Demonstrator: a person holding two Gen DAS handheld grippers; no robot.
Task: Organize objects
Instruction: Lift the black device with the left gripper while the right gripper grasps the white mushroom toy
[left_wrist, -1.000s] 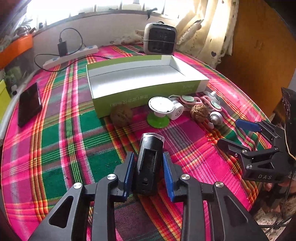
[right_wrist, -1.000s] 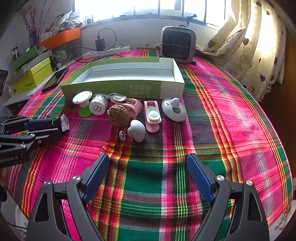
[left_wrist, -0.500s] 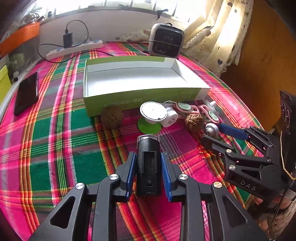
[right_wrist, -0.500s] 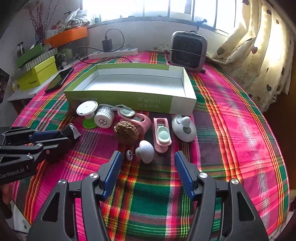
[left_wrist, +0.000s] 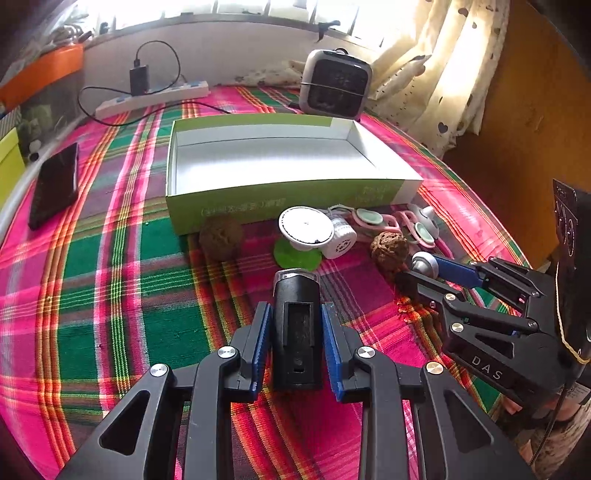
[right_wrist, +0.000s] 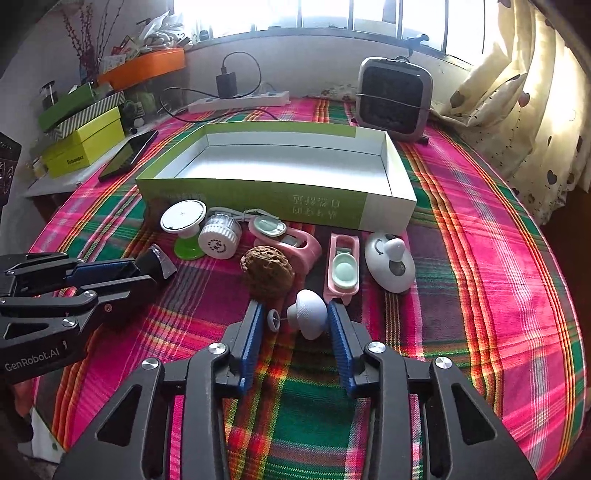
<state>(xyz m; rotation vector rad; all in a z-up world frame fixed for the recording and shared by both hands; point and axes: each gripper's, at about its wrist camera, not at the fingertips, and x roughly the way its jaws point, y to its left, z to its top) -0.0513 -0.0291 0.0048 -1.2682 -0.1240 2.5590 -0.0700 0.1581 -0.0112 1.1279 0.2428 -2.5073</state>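
The left gripper (left_wrist: 295, 325) is clamping a black device (left_wrist: 297, 325) above the bench (left_wrist: 110, 295); the right gripper's (right_wrist: 295, 325) partly spread fingers are bracketing a white mushroom-shaped piece (right_wrist: 308, 317) before the green box (right_wrist: 280, 199)

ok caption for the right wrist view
Right gripper closing around a white mushroom-shaped knob before an empty green box.

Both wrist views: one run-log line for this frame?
left hand-held gripper: shut on black device | right hand-held gripper: open, straddling white mushroom-shaped piece | green box: empty
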